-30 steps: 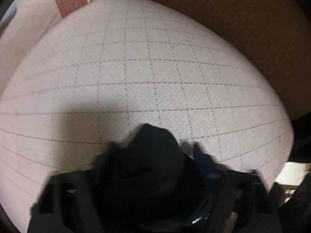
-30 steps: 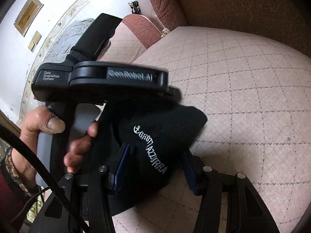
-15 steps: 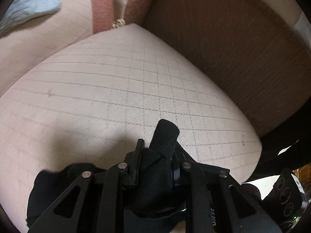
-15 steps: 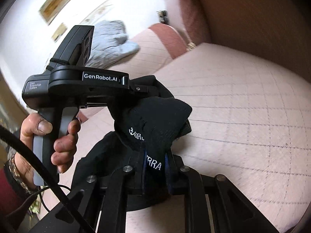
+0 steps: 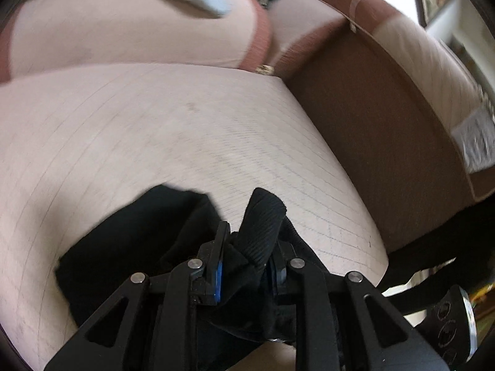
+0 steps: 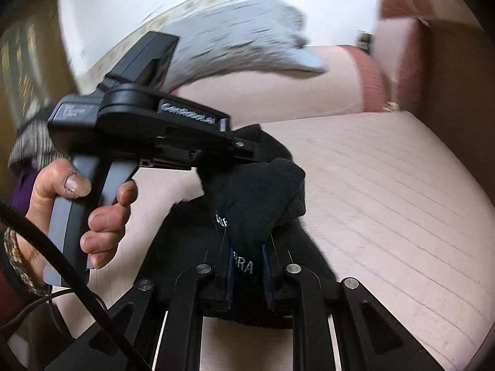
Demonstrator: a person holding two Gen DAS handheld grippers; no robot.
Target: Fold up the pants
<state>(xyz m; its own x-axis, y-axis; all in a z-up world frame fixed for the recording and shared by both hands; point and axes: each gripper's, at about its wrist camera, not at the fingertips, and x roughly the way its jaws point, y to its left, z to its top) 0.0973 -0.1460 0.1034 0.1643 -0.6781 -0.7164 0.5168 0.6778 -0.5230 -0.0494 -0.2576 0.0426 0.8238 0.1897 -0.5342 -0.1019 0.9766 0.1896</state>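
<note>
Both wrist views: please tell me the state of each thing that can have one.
Left gripper: shut on the black pants.
Right gripper: shut on the black pants.
Black pants: bunched, pinched by both grippers above the sofa cushion.
Grey cloth: draped over the sofa armrest.

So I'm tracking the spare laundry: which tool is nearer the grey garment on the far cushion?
Left, as far as I can tell. The left tool sits between the right tool and the grey garment; both grip the black pants.
</note>
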